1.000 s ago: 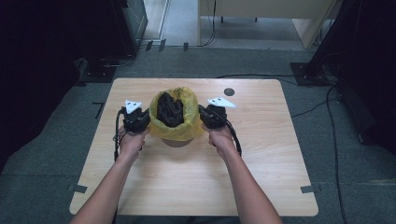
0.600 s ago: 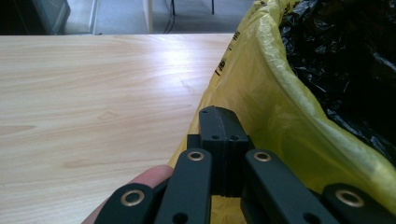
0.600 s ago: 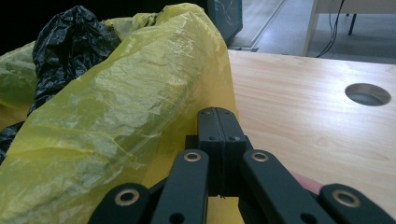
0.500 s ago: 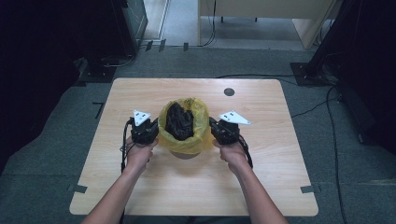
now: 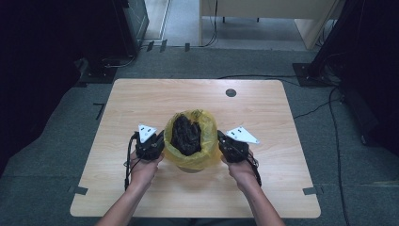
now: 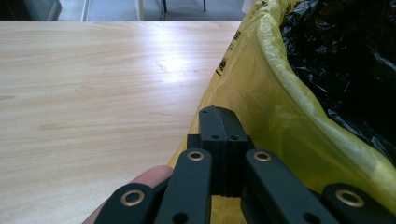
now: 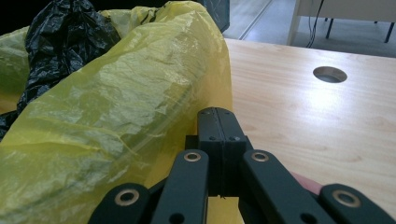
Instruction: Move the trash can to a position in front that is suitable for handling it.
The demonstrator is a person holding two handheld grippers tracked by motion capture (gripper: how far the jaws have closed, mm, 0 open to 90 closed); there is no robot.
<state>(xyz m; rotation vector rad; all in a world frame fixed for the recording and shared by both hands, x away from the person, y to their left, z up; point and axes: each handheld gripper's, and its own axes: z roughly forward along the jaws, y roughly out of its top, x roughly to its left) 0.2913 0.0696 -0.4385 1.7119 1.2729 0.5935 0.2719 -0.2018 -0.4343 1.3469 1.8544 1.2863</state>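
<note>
A: Where was the bin when you looked down from the high view?

B: I had one bin lined with a yellow bag (image 5: pixel 203 151) standing on the wooden table (image 5: pixel 141 101), a little near of the middle, with one crumpled black bag (image 5: pixel 184 134) stuffed inside it. My left gripper (image 5: pixel 151 146) sat against its left side and my right gripper (image 5: pixel 231 147) against its right side, so the bin stood between the two.

A: And the tongs?

B: Both were clenched. In the left gripper view the jaws met flush with nothing between them, pressed sideways against the yellow plastic (image 6: pixel 261 98). In the right gripper view it was the same: jaws closed together and empty, alongside the yellow bag (image 7: pixel 116 121). I grasped nothing with either.

A: How much room did you have?

B: Plenty. The far half of the table lay bare up to the far edge, apart from one round cable hole (image 5: pixel 230 92) at far right. To the left and right of my hands the wood ran open to both side edges. The near edge was the closest one, just behind my wrists
</note>
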